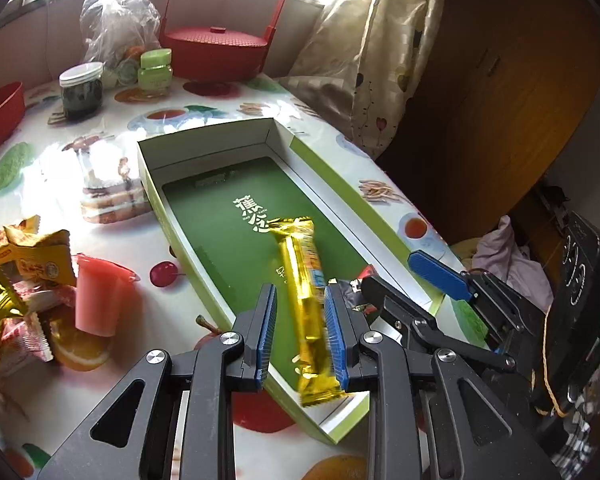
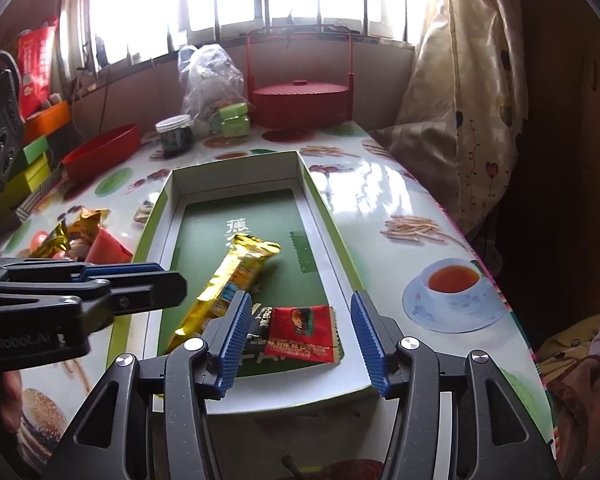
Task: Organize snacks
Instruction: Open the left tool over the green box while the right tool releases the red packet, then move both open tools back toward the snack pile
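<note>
While the left gripper [image 1: 300, 324] pinched a long gold-wrapped snack bar [image 1: 306, 304] between its 2 blue pads, the bar slanted over the near end of the green-lined box [image 1: 216, 152] in the middle of the frame, its far tip pointing toward the white lettering on the liner. In the right wrist view the right gripper [image 2: 298, 340] stood spread with nothing pressed between its pads, and a red snack packet [image 2: 300, 334] lay flat on the liner at lower centre between them, just right of the gold bar. At the left edge of the left wrist view a heap of loose snack packets [image 1: 24, 264] sat on the fruit-printed tablecloth [image 1: 112, 236] beside a pink jelly cup [image 1: 98, 296]. In the upper part of the frame stood a red lidded basket [image 1: 218, 50], a dark jar [image 1: 81, 90] and a green jar [image 1: 155, 70].
</note>
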A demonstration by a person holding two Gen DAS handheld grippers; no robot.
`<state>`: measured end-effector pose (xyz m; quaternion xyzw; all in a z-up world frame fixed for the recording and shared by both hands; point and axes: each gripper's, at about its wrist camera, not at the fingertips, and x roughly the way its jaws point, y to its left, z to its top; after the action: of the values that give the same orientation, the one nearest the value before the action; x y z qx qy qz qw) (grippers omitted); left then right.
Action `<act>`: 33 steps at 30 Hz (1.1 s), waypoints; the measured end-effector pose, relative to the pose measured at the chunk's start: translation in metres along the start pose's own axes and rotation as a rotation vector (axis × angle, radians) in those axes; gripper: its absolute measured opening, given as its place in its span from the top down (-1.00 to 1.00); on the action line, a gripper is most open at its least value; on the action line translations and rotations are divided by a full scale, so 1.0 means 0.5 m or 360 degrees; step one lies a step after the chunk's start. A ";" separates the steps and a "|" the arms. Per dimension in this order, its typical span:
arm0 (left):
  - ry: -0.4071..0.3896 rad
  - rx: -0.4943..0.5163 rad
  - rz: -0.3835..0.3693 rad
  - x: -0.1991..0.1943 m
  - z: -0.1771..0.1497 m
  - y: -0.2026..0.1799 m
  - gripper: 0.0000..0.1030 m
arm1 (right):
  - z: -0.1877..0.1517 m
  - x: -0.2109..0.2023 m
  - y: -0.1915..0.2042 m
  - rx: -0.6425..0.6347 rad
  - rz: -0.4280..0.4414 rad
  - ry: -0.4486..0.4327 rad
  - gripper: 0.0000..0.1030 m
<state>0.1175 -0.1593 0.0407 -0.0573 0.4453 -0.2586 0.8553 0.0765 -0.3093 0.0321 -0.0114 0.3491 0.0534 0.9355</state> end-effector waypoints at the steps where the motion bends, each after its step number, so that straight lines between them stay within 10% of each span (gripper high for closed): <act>1: -0.0006 0.0008 0.0008 -0.005 -0.001 -0.002 0.50 | 0.001 -0.004 0.000 0.0004 -0.0004 -0.0005 -0.03; 33: -0.0227 0.0013 0.0370 -0.180 -0.043 0.074 0.26 | 0.054 -0.061 0.146 -0.0024 0.0171 -0.0078 -0.09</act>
<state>0.0728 -0.0801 0.0816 -0.0202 0.3860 -0.1548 0.9092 0.0631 -0.2379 0.0737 0.0018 0.3258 0.1064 0.9394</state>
